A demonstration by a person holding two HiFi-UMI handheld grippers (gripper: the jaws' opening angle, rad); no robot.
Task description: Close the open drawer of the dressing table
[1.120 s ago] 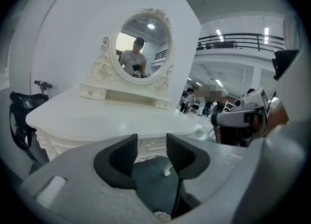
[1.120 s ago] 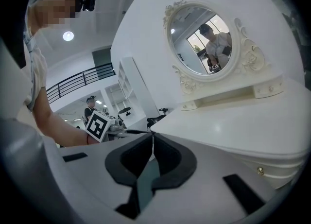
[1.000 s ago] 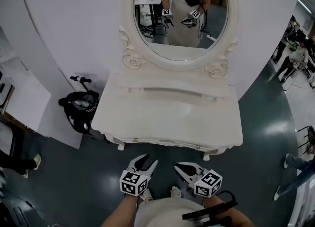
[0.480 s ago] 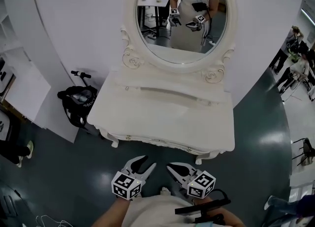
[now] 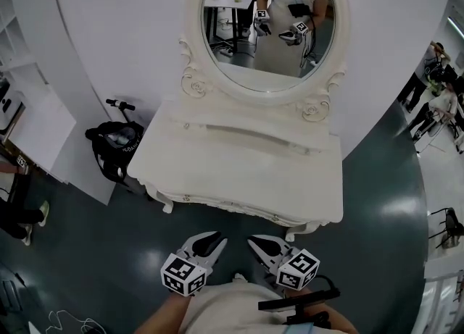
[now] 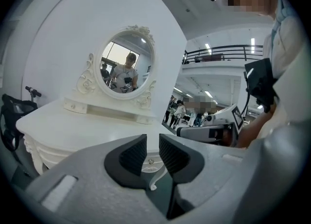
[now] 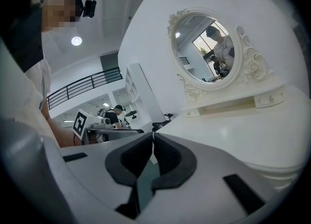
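Note:
The white dressing table [image 5: 239,169] with its oval mirror [image 5: 264,28] stands ahead of me. From above, its curved front edge [image 5: 225,206] shows small knobs, and no drawer juts out. Both grippers hover side by side over the floor, short of that edge and close to my body. The left gripper [image 5: 214,238] is closing with a narrow gap and nothing between its pads [image 6: 134,152]. Through that gap I see a knob [image 6: 151,161] on the table front. The right gripper [image 5: 255,240] is shut and empty, its tips together [image 7: 152,138].
A black bag with a handlebar [image 5: 116,144] sits on the floor at the table's left corner. White shelving [image 5: 36,130] stands further left. People [image 5: 435,79] stand at the far right on the dark green floor [image 5: 377,202].
The left gripper's jaws have narrowed from wide open to a slim gap. Both grippers have drawn slightly nearer my body, and the right jaws stay the same.

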